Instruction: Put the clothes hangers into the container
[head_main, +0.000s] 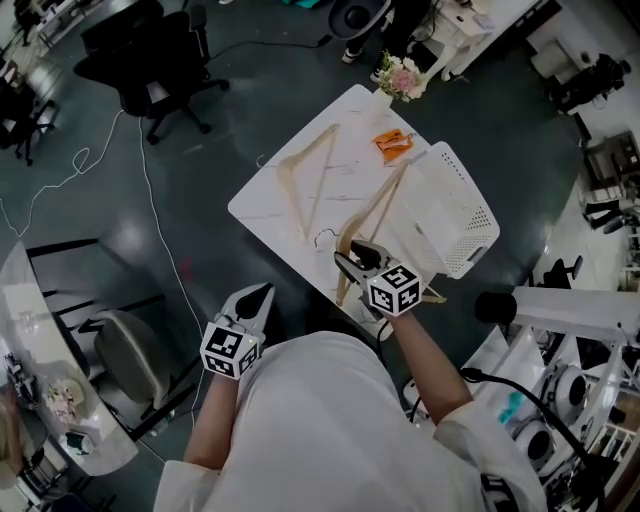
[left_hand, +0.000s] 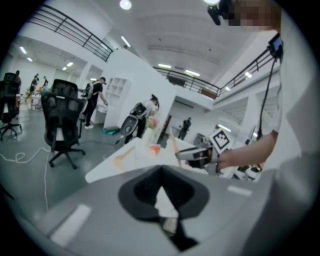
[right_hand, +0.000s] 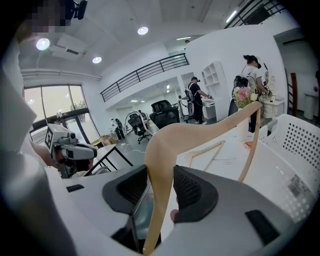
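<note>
Right gripper (right_hand: 161, 185) grips hanger (right_hand: 200, 132); head view unclear.

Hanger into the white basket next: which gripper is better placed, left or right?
Right. The right gripper is clamped on a wooden hanger right beside the basket; the left gripper, shut and empty, hangs off the table edge, farther away.

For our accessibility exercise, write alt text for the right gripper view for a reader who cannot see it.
The right gripper clamps a pale wooden clothes hanger near its bend between dark jaws. Beyond, a second wooden hanger lies flat on a white table, with a white perforated plastic basket at the right.
</note>
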